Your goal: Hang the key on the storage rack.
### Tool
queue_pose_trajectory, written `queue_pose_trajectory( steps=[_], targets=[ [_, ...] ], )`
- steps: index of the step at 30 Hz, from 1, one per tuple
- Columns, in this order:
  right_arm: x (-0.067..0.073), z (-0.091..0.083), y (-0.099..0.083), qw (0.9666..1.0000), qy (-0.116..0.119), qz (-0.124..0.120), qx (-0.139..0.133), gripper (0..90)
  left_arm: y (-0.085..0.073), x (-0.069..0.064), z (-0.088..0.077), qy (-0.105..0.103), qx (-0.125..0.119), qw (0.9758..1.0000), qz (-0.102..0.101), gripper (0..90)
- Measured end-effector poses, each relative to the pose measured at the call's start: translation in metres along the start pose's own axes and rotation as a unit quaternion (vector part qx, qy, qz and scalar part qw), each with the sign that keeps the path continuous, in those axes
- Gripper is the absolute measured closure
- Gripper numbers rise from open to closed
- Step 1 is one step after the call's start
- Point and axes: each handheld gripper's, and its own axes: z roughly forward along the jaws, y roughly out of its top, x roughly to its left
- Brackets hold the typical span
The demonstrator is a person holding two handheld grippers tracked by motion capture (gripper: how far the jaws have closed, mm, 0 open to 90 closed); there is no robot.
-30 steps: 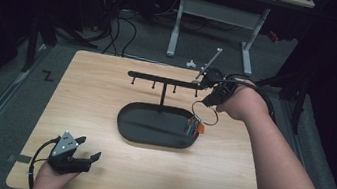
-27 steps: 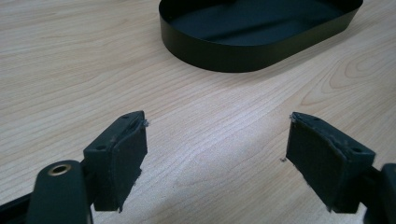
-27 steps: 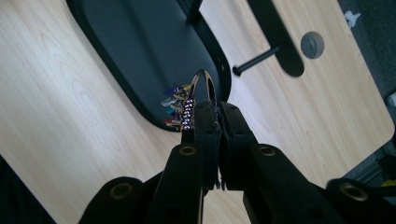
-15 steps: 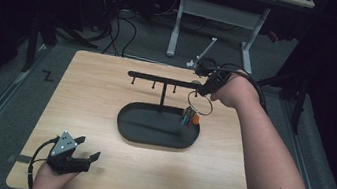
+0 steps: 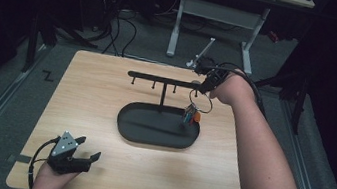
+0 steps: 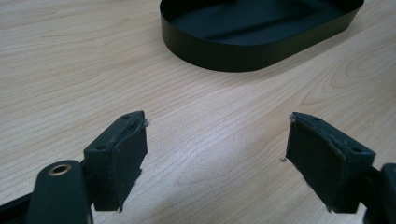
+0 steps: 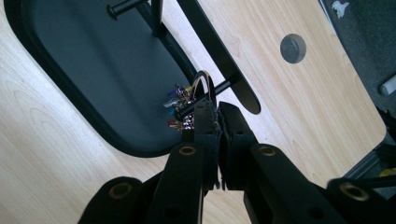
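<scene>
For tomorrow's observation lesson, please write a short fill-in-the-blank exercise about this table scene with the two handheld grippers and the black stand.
1. The right gripper is shut on a ring of ____.
2. The keys hang over the black oval ____ of the stand.
3. The fingers of the left gripper stand ____.
4. The tabletop is made of pale ____.

Missing words: keys; tray; open; wood
</scene>
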Motion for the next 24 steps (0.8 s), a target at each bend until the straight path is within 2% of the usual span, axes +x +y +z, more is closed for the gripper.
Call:
queue_pose_trajectory(
  steps=[4, 8, 14, 17, 19, 21, 24],
  targets=[
    [0.001, 0.002, 0.001, 0.9998, 0.009, 0.009, -0.016, 86.7, 0.000, 0.000, 0.000, 0.000, 0.000, 1.0000, -0.001, 20.9],
    [0.002, 0.003, -0.001, 0.9999, 0.006, 0.007, -0.014, 86.3, -0.001, 0.000, 0.000, 0.002, -0.001, 1.0000, -0.002, 20.9],
    [0.004, -0.001, -0.014, 0.9994, 0.000, 0.018, -0.031, 82.6, 0.000, 0.000, 0.001, 0.001, 0.001, 1.0000, 0.001, 20.9],
    [0.005, -0.002, -0.025, 0.9988, -0.004, 0.026, -0.042, 77.1, 0.000, 0.000, 0.001, 0.001, 0.001, 1.0000, 0.000, 20.9],
    [0.008, -0.003, -0.038, 0.9970, -0.004, 0.044, -0.063, 68.4, 0.000, 0.000, 0.001, 0.001, 0.001, 1.0000, -0.001, 20.9],
    [0.010, -0.002, -0.046, 0.9960, -0.002, 0.049, -0.074, 62.1, 0.000, 0.001, 0.001, 0.001, -0.002, 1.0000, -0.004, 20.9],
    [0.012, 0.000, -0.056, 0.9947, -0.005, 0.059, -0.084, 57.9, 0.000, 0.000, 0.002, 0.000, 0.000, 1.0000, -0.002, 20.9]
  ],
)
